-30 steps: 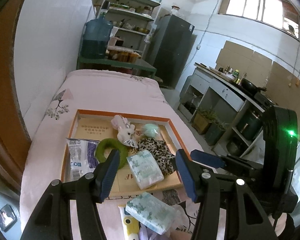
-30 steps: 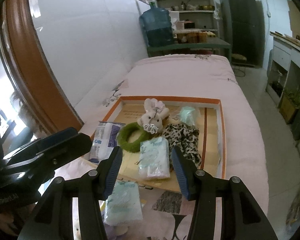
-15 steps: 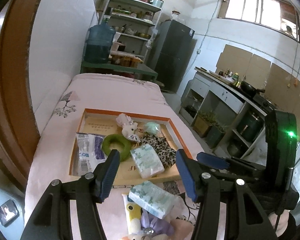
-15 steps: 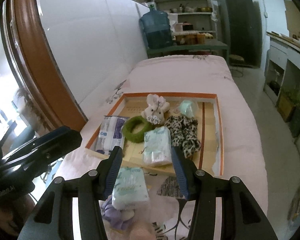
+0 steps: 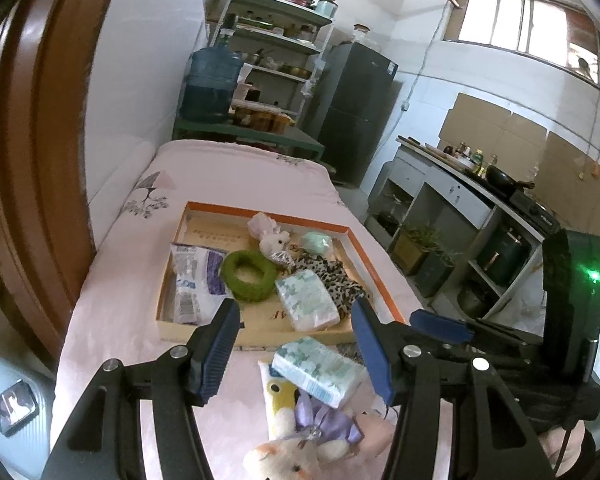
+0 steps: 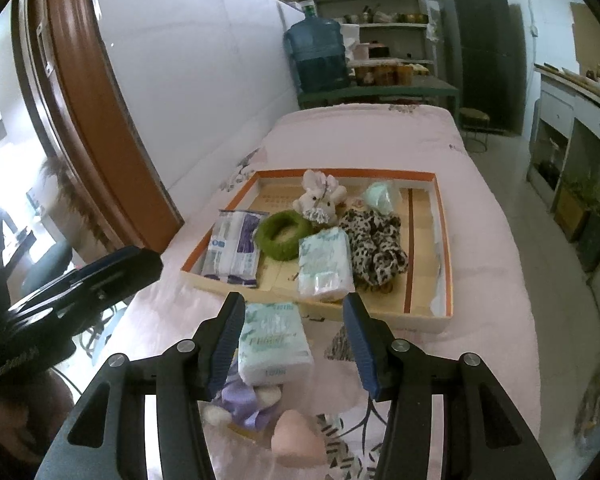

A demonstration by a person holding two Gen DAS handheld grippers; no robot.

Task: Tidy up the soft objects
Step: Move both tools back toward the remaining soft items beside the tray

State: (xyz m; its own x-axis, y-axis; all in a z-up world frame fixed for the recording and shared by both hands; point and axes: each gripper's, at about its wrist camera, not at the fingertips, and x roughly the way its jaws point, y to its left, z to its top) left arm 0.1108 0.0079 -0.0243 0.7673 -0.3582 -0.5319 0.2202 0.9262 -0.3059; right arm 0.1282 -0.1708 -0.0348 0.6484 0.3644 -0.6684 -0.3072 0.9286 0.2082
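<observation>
Soft tissue pack (image 6: pixel 274 340) lies between your right tongs (image 6: pixel 294 340), both tongs (image 5: pixel 294 350) apart and empty; clamp off-centre and it could slip onto the bed (image 6: pixel 492 288).

A white tiled wall (image 5: pixel 140 80) is edged by a curved brown door frame (image 5: pixel 28 160). Beyond the bed's far edge, green shelving (image 5: pixel 276 40) is stacked with pots, a blue water jug (image 5: pixel 210 84) is set on a green bench, and a dark refrigerator (image 5: pixel 356 120) is placed alongside. Daylight is admitted through a high window (image 5: pixel 520 28) above a kitchen counter (image 5: pixel 460 188).
</observation>
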